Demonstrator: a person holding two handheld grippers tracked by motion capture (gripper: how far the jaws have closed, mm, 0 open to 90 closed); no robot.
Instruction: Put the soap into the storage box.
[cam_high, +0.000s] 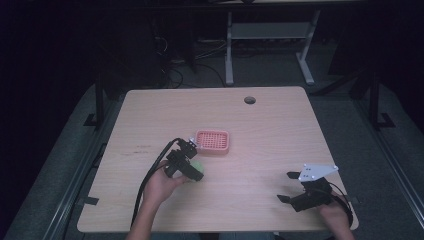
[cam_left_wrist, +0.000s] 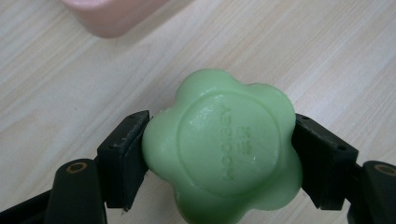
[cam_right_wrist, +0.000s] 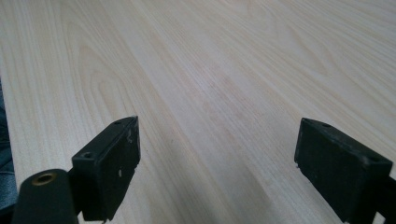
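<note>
Currently the left gripper (cam_left_wrist: 219, 154) is clamped on the soap (cam_left_wrist: 223, 148), a green flower-shaped bar with embossed lettering on its top face. Both pads press against opposite sides of the bar, with no gap visible at either contact. In the high view the soap (cam_high: 197, 169) sits under the left gripper (cam_high: 186, 160), just in front of the dish (cam_high: 213, 142), a pink slotted tray near the middle of the table (cam_high: 270, 125). Whether the bar rests on the wood or is raised slightly cannot be told from these views. A blurred pink edge of the dish (cam_left_wrist: 112, 16) appears at the top of the left gripper view, close to the soap but apart from it.

The right gripper (cam_high: 291, 187) rests near the front right corner of the table, jaws spread wide with only bare wood between them, well apart from the soap and dish.

Step in hand, as judged: grasp complete, transfer to the dish pending. The next move calls for lifting the bar clear of the dish rim, carrying it forward over the slotted surface, lowering it level, then releasing. Soap is likely slippery; grip pressure should stay even on both sides to prevent the bar from squirting out.
</note>
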